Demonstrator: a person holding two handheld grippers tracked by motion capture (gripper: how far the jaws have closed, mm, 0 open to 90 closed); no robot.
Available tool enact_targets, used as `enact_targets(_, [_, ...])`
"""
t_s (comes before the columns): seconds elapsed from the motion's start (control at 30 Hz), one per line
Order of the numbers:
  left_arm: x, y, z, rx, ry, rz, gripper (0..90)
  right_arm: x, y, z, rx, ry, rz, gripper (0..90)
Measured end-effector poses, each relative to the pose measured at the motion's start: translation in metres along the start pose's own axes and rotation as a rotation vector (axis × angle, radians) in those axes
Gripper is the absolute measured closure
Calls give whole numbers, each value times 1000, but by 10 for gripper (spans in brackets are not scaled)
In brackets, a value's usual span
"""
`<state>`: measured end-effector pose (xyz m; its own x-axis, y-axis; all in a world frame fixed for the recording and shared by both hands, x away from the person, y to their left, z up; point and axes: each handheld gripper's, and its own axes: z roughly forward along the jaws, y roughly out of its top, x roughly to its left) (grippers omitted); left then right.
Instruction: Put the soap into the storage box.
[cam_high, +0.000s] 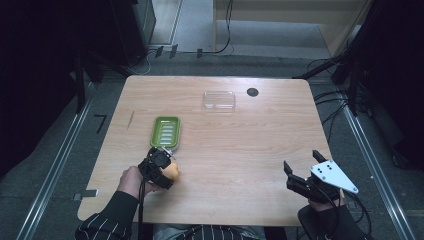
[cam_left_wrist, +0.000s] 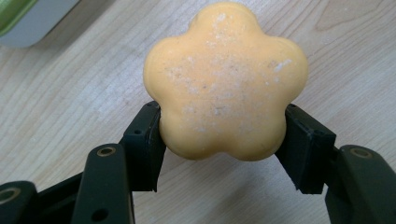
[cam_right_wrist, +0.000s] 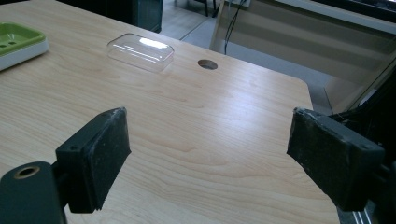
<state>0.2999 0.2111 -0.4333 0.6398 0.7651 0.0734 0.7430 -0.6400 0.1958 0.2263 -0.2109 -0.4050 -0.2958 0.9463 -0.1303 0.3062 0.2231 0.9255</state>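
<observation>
The orange flower-shaped soap sits between the jaws of the left gripper, which is clamped on two opposite sides of it near its lower lobes. In the high view the soap is at the near left part of the wooden table, just in front of the green soap dish and close to that dish's near end.

The bar looks solid and stiff, fairly light, with a dusty, dry face that should not slide much under the pads. Its rounded lobes are the risk: pads pressing on a curve could squeeze it outward, so the notches between lobes, where the jaws now sit, look like the best hold. A hard squeeze might dent or chip it.

The soap is nearly round, so it has no real long axis; it seems to lie flat, broad face up, with one lobe pointing away from the gripper.

Farther out, a clear plastic lid lies at the far side of the table. The right gripper waits at the near right, jaws spread wide with nothing between them.
</observation>
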Motion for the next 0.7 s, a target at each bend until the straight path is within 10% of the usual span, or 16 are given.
enact_targets(0.7, [17,15,-11,-32,24,-3,399,1,0,1,1,0,-3,133])
